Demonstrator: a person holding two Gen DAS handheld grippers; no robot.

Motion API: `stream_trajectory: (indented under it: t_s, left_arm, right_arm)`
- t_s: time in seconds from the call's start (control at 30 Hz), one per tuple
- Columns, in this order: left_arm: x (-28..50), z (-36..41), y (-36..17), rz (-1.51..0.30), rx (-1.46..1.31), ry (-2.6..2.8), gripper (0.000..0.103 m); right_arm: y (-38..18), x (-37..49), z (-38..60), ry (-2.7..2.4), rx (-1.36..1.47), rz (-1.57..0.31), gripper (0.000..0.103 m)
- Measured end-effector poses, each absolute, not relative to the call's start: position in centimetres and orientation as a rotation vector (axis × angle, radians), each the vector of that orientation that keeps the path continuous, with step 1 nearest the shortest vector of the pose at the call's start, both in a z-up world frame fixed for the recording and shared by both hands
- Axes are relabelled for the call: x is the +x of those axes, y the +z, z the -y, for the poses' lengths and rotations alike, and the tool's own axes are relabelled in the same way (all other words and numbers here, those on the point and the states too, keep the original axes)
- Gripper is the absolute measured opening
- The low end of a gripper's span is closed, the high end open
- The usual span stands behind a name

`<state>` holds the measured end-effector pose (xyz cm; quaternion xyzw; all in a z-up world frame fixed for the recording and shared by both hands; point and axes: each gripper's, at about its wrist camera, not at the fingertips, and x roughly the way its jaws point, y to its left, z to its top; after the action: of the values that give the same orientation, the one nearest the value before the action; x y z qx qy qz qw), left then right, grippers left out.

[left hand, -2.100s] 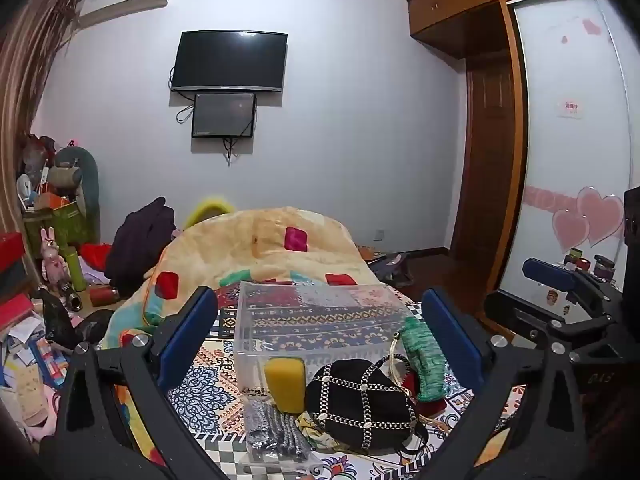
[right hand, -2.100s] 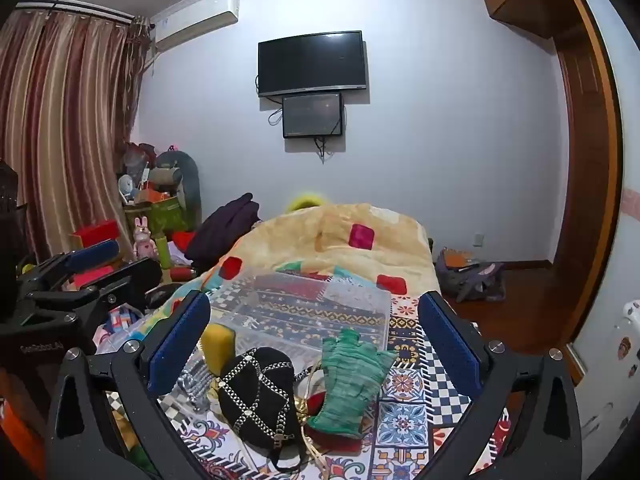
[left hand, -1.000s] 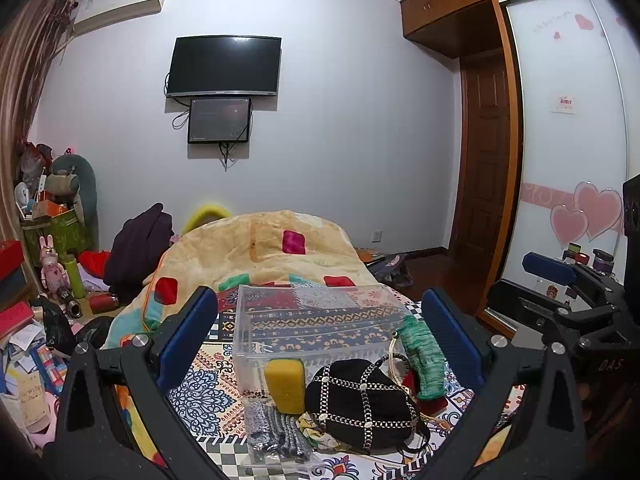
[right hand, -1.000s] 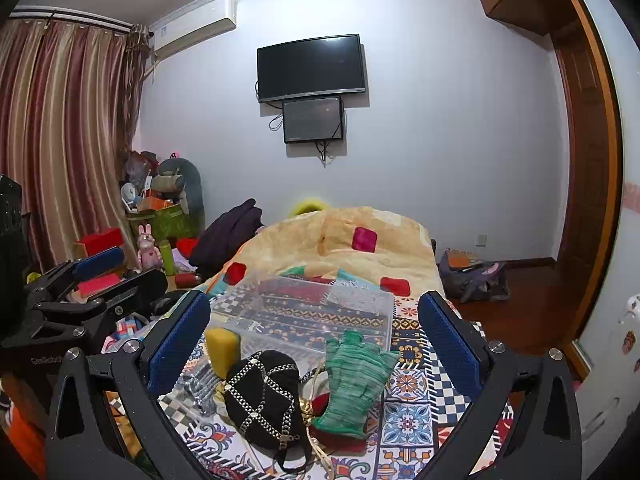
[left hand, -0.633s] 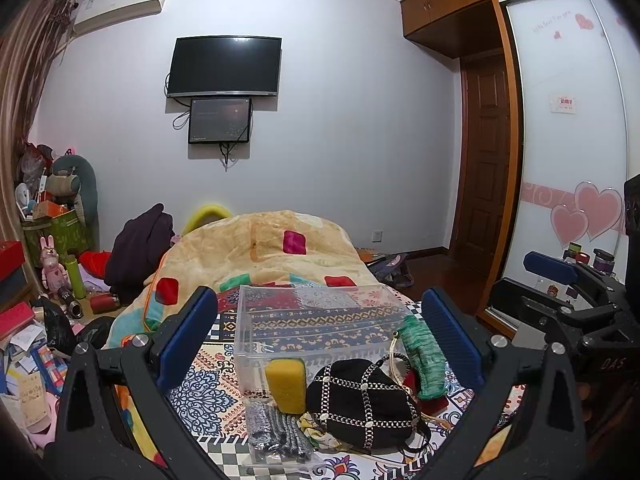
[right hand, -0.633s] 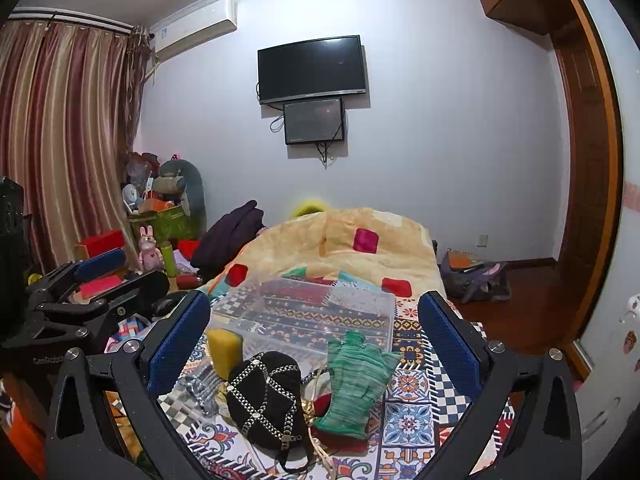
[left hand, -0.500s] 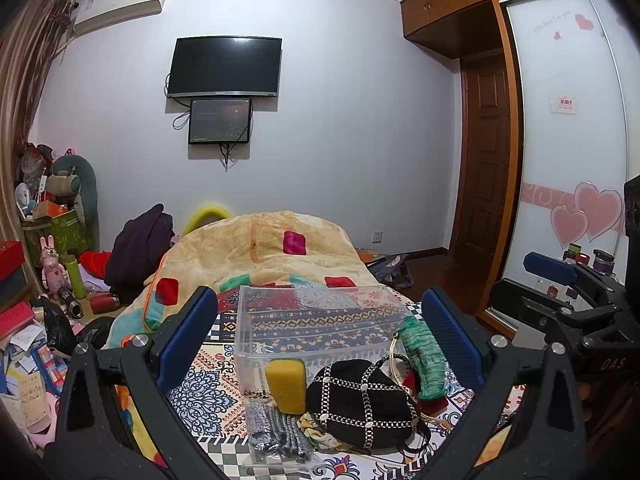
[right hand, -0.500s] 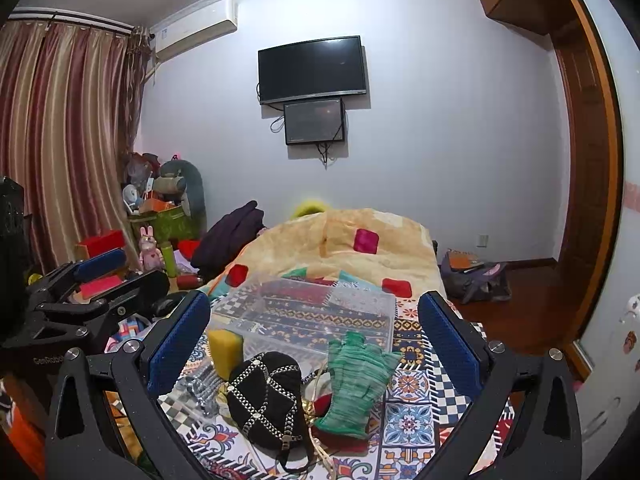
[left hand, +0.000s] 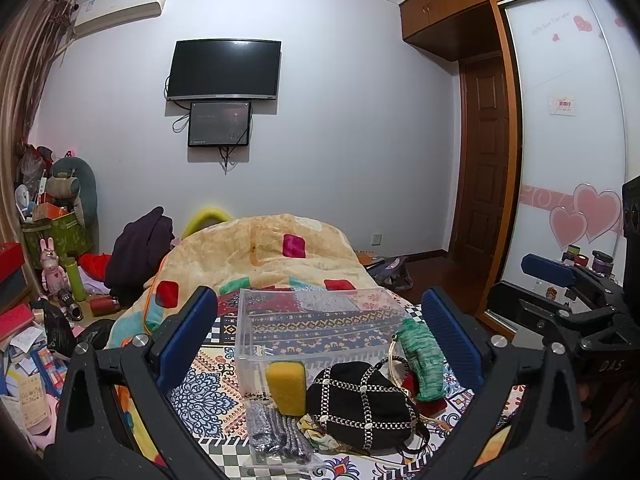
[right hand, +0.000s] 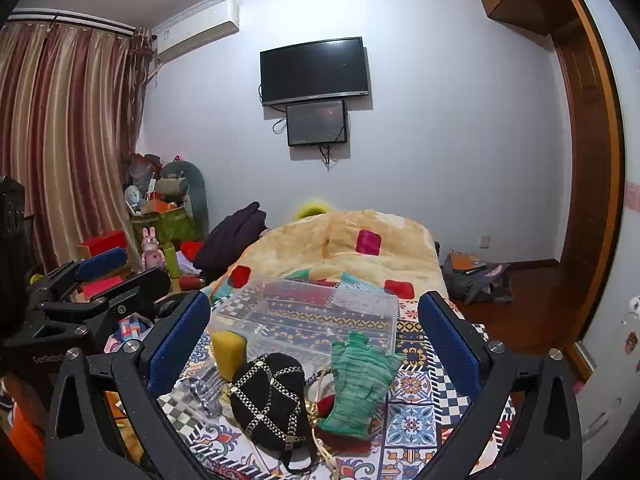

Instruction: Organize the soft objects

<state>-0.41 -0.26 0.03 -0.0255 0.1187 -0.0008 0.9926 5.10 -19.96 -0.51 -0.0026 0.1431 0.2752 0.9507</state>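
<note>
**Soft items laid before a clear bin on the patterned bedspread**

Left wrist view: a clear plastic bin [left hand: 320,328] is seen on the bedspread [left hand: 208,396]; a yellow sponge [left hand: 286,387], black chain-trimmed bag [left hand: 360,406] and green knit glove [left hand: 424,360] are crowded against its near wall. The left gripper [left hand: 320,340] is held level, fingers wide apart, empty.

Right wrist view: the right gripper [right hand: 314,340] is likewise spread, nothing held; the ribbed glove [right hand: 356,384] is draped beside the bag [right hand: 272,400].

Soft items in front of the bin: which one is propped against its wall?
The yellow sponge. It stands upright against the clear bin, near wall. The black bag, green glove and grey bundle lie on the bedspread.
</note>
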Motion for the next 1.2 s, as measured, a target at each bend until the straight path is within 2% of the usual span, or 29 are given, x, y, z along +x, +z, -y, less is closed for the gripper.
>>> stream_trajectory:
  t_s: [0.93, 1.2]
  left_arm:
    - [-0.2, 0.7, 0.5, -0.240, -0.047, -0.008, 0.103]
    - [2.8, -0.8, -1.4, -0.331, -0.103, -0.001, 0.103]
  right_arm:
    - [-0.6, 5.7, 20.1, 0.570, 0.020, -0.311, 0.103]
    - [-2.2, 7.7, 20.2, 0.558, 0.021, -0.390, 0.103]
